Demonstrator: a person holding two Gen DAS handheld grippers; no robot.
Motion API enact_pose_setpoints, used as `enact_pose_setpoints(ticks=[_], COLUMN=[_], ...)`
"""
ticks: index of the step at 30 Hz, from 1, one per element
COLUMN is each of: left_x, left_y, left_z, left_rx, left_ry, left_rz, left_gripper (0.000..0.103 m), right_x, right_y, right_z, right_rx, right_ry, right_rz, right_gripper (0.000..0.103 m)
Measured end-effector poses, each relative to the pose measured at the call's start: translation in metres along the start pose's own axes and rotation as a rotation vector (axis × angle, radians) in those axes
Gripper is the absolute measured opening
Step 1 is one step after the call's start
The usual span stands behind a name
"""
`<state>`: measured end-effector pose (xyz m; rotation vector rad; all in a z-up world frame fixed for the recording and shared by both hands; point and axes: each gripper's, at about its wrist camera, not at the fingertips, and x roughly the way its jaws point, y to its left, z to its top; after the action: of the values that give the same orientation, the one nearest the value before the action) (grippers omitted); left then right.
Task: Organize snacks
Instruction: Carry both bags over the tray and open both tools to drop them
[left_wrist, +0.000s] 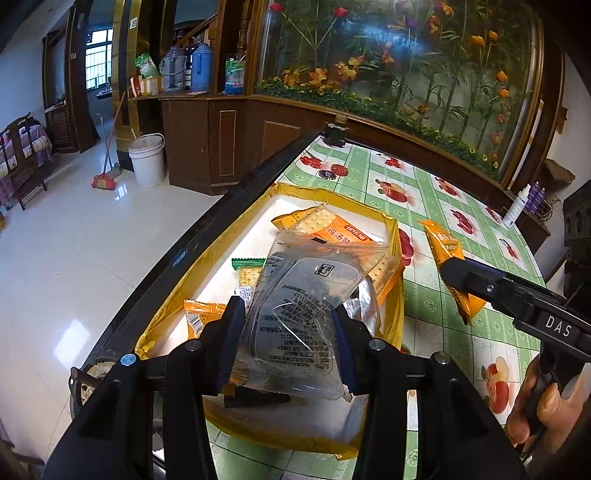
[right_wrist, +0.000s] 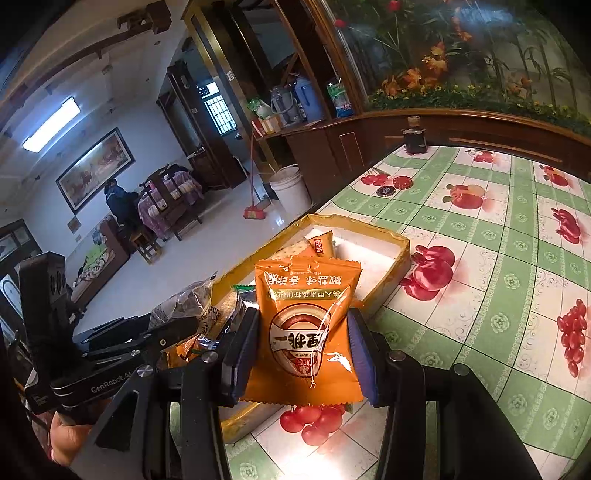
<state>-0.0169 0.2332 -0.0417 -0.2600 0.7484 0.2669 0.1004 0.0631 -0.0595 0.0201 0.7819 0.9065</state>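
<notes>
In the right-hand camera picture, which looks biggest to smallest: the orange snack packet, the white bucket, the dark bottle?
1. orange snack packet, though it is nearest the camera.
2. white bucket.
3. dark bottle, farthest away.

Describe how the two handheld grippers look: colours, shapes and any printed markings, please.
Both are black, angular frames with silver bolt heads. The left gripper and the right gripper have jaws lined with dark blue pads. White lettering shows on their bodies: "DAS" on the right one, "GenRobot.AI" on the left one. No sleeves or cables are visible.
</notes>
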Motion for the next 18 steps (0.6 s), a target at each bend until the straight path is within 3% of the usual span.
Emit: enact_pose_setpoints(ticks=[18], left_x=[0.020], left_y=[-0.005], left_z=[0.014], left_rx=[0.030], left_ry=[0.010], left_rz=[0.034], left_gripper=[0.044], right_x=[0.047], right_y=[-0.001], right_z=[0.025], right_rx=[-0.020], right_ry=[0.025], right_rz=[0.015], right_gripper=[0.048])
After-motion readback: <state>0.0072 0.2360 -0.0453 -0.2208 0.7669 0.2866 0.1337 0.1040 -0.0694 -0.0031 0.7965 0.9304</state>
